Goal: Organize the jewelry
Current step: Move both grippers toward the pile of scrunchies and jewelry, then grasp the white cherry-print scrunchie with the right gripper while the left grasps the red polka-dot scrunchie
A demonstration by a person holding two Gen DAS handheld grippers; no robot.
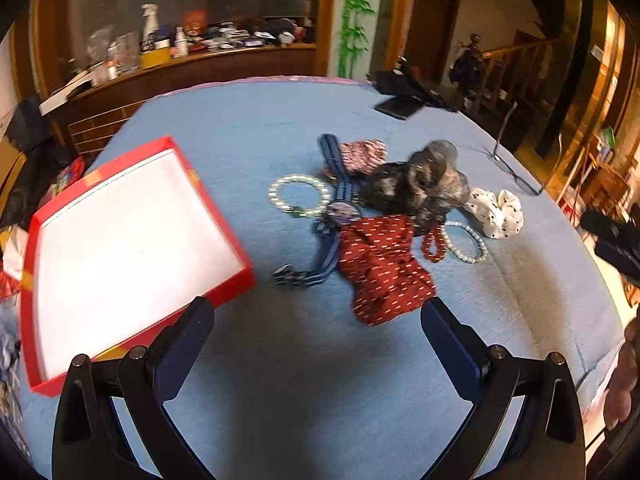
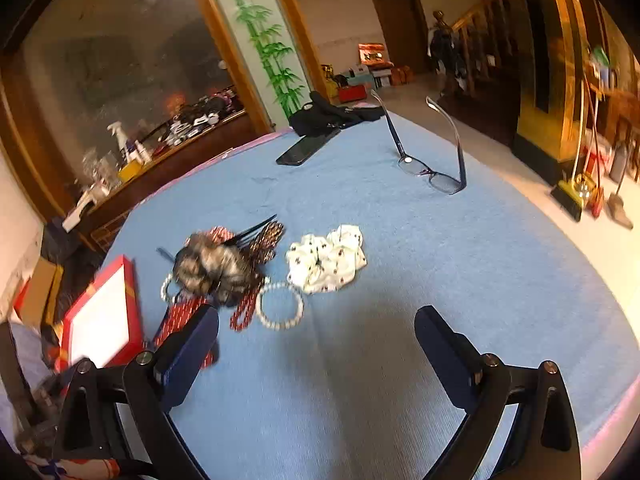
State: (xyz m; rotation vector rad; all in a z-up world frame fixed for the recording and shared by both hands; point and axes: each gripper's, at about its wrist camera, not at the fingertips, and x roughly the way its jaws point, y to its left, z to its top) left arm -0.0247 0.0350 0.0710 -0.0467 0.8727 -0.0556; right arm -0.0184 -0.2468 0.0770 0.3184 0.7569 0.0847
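Jewelry lies in a loose pile mid-tabletop: pearl bracelet (image 1: 299, 196), second pearl bracelet (image 2: 279, 306), red bead string (image 2: 244, 310), watch (image 1: 342, 210) on a striped strap. Scrunchies tangle among them: red (image 1: 382, 270), dark (image 1: 416, 190), white (image 2: 326, 258).

Judged light; beads hard, round, slippery, so pinch across the strand. Scrunchies soft; grip the bunched cloth.

Red box (image 1: 224, 280), open, near the left edge. Glasses (image 2: 430, 170) and phone (image 2: 306, 146) toward the far edge.

Left gripper (image 1: 318, 320) spread, empty. Right gripper (image 2: 316, 330) spread, empty.

A wooden sideboard (image 1: 192, 68) stood beneath dark glass, beside a bamboo-painted panel (image 2: 266, 44) and a staircase (image 1: 516, 64).
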